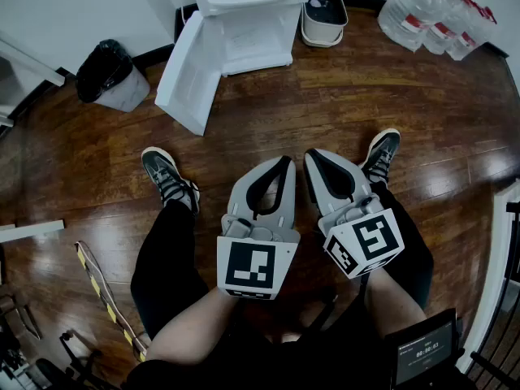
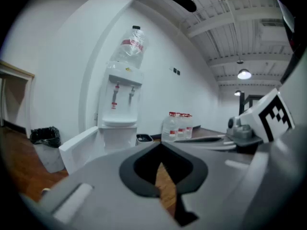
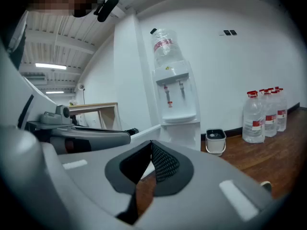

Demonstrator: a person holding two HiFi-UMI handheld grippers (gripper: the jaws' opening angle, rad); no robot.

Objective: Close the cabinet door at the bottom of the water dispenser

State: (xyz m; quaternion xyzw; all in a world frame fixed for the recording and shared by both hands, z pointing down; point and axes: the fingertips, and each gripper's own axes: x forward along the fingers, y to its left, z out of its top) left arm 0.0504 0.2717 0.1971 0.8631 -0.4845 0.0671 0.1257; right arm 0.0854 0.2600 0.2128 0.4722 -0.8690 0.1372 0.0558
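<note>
Item: my left claw (image 1: pixel 275 167), nearest the lens. Its jaws are pressed together with nothing between them. Its marker cube (image 1: pixel 256 266) sits at the rear.

Item: my right claw (image 1: pixel 319 162), just beside the left one. Its jaws are likewise pressed together and empty.

Both claws point toward the water dispenser (image 1: pixel 248 6) and are well apart from it.

Item: water dispenser, white, against the wall, with an upturned bottle (image 2: pixel 130 47) on top.

Item: cabinet door (image 1: pixel 188 75), white, at the bottom of the dispenser. It stands open, swung out from the dispenser's left side over the wooden floor (image 1: pixel 325 104).

Item: bin (image 1: pixel 110 75) with a black liner, left of the dispenser, beyond the open door.

Item: small white pail (image 1: pixel 323 19), just beside the dispenser on its right.

Item: water bottles (image 1: pixel 435 15) with red caps, grouped farther right of the dispenser along the wall.

Item: my shoes (image 1: pixel 166 177), on the floor between the dispenser and the claws.
</note>
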